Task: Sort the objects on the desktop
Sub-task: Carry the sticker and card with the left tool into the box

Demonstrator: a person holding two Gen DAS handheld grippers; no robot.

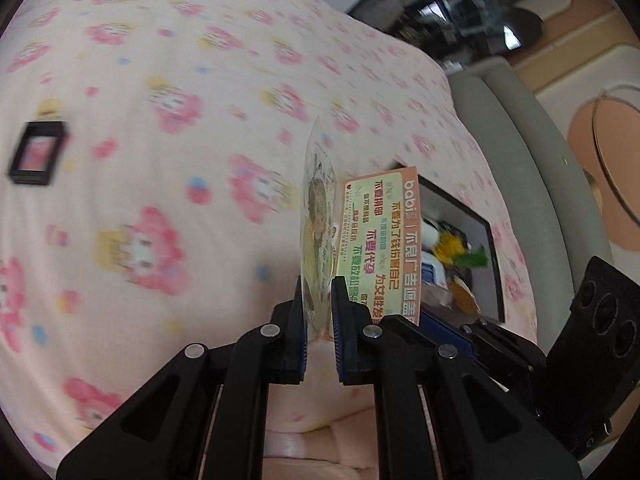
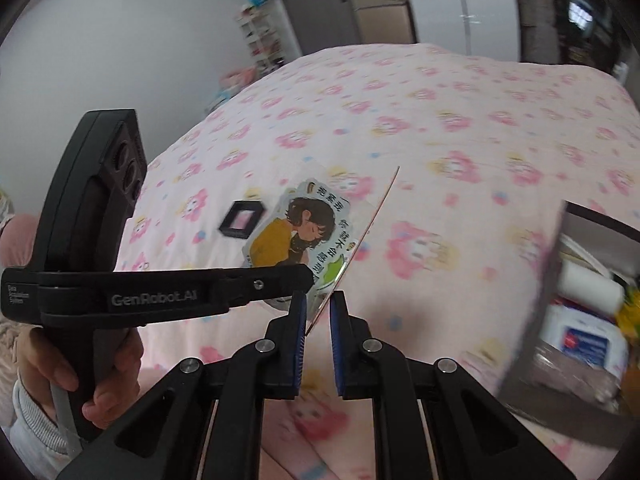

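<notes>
Sticker in left tongs (card in right)

Left gripper clamped on a clear-edged cartoon sticker, held edge-on above a pink floral bedspread. Just right of it, an orange-bordered printed card, pinched by the right gripper low at the right. Behind the card, a black tray of mixed items. Far left, a small black square frame flat on the bedspread.
</notes>
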